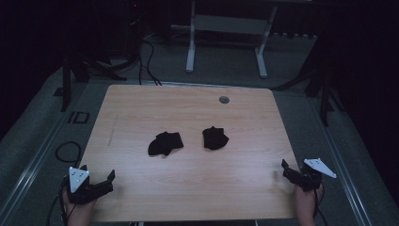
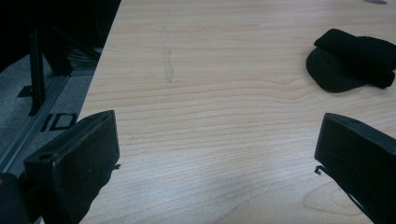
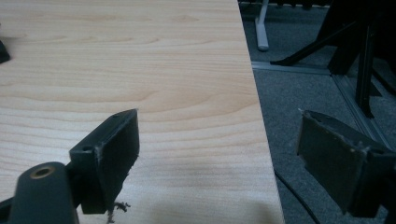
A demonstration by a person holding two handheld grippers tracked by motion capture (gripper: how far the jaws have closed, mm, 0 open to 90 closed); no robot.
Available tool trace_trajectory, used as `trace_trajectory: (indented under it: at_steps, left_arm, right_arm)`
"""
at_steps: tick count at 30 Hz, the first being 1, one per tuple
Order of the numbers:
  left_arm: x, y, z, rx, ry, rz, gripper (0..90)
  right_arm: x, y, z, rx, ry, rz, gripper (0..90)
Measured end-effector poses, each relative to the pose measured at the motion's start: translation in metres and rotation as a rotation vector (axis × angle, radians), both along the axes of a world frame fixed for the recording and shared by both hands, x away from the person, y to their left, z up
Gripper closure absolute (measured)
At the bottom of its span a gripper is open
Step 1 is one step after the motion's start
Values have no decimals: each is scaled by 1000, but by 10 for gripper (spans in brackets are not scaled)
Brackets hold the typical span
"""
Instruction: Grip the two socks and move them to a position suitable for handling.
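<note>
1. Left gripper (image 1: pixel 107 181) rests at the table's (image 1: pixel 188 108) near left corner, jaws spread wide, holding nothing.
2. Right gripper (image 1: pixel 288 170) sits at the near right edge, jaws likewise spread.
3. Two black socks, left sock (image 1: pixel 164 143) and right sock (image 1: pixel 214 138), lie mid-table, apart from each other and well away from both grippers.

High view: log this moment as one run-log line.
left gripper: open, near-left table edge | right gripper: open, near-right edge | left black sock, right black sock: mid-table, apart, untouched

Left hand-held gripper (image 1: pixel 106 181) agape, right hand-held gripper (image 1: pixel 289 170) agape
</note>
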State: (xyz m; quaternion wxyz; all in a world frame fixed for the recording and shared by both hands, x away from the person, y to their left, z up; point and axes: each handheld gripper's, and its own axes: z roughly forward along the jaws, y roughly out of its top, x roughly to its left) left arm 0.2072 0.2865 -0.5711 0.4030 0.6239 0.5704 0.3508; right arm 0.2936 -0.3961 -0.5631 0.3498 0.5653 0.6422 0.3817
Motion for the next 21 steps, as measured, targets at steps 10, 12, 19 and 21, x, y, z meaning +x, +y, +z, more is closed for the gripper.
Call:
trace_trajectory:
  at_steps: [10,12,19,21]
  left_arm:
    - [0,-2,1,6,-6,0,1]
    - [0,-3,1,11,-6,-2,1]
    - [0,-4,2,5,-14,-7,1]
    - [0,-4,2,3,-15,-7,1]
  right_arm:
    - [5,2,0,24,84,39,133]
    - [6,4,1,36,100,58,133]
    - [16,18,9,41,178,163,135]
    - [20,24,11,36,191,188,135]
